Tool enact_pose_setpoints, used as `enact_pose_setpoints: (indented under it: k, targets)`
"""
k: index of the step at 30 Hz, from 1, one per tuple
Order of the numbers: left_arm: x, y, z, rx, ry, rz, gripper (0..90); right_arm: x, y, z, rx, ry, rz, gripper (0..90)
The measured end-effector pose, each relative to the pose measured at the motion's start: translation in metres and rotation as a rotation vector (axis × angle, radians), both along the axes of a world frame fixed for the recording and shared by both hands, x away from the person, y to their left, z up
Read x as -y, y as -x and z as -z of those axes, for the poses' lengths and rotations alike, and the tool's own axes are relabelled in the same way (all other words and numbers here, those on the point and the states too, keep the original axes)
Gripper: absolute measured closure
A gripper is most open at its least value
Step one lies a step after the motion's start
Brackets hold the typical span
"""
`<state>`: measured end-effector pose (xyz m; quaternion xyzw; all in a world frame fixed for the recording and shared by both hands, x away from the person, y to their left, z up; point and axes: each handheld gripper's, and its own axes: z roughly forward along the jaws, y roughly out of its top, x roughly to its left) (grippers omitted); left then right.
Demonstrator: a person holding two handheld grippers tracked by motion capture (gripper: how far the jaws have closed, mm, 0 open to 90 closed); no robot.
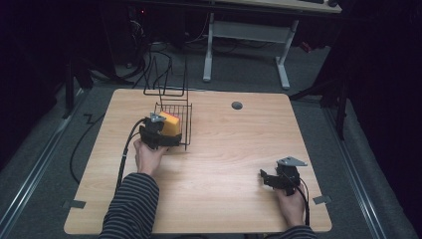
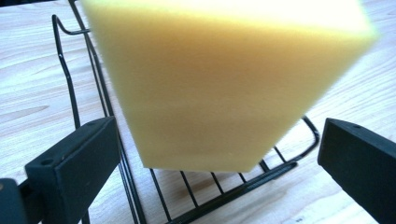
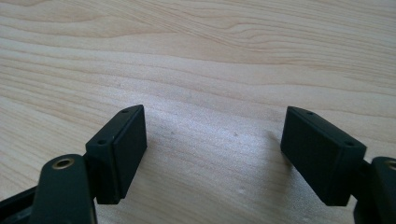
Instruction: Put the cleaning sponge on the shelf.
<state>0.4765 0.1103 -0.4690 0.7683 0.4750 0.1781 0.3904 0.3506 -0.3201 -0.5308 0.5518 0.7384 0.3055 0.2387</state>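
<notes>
Your left gripper (image 1: 166,130) sits at the near-left corner of the black wire basket (image 1: 185,115), your left hand (image 1: 149,154) behind it on the side away from the basket. In the left gripper view its jaws stand wide apart, one at each lower corner, and neither pad touches anything; the yellow sponge (image 2: 224,79) stands between and beyond them with a clear gap on both sides. The sponge rests inside the basket (image 2: 224,191), its lower edge above the basket's floor wires, the near rim of the basket running just under it; whether it fully touches the floor wires you cannot tell. In the high view the sponge (image 1: 170,123) shows yellow with an orange-red face toward the basket's right wall, at the basket's near end and right against your gripper. The basket stands on the wooden table (image 1: 224,149), a tall wire loop rising from its far side. Your right gripper (image 1: 268,178) is well apart from the basket, toward the table's near-right corner, held in your right hand (image 1: 291,204). Its jaws, seen in the right gripper view, are likewise spread wide, holding nothing, with bare table (image 3: 210,70) between and beyond them. A small grey round disc (image 1: 237,105) lies on the table to the basket's right.
</notes>
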Motion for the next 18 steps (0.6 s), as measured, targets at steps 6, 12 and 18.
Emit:
enact_pose_setpoints:
  k: [6, 12, 18]
  targets:
    - [-0.001, 0.007, -0.004, 0.006, -0.003, 0.012, 0.0, 0.0, 0.0, 0.0, 0.0, 0.0, 0.0, 22.9]
    - [-0.004, 0.015, -0.009, 0.009, 0.008, 0.017, 0.0, 0.0, 0.0, 0.0, 0.0, -0.001, 0.0, 22.8]
    - [-0.01, 0.026, -0.014, 0.023, 0.01, 0.025, 0.0, 0.0, 0.0, 0.0, -0.001, -0.001, 0.0, 22.8]
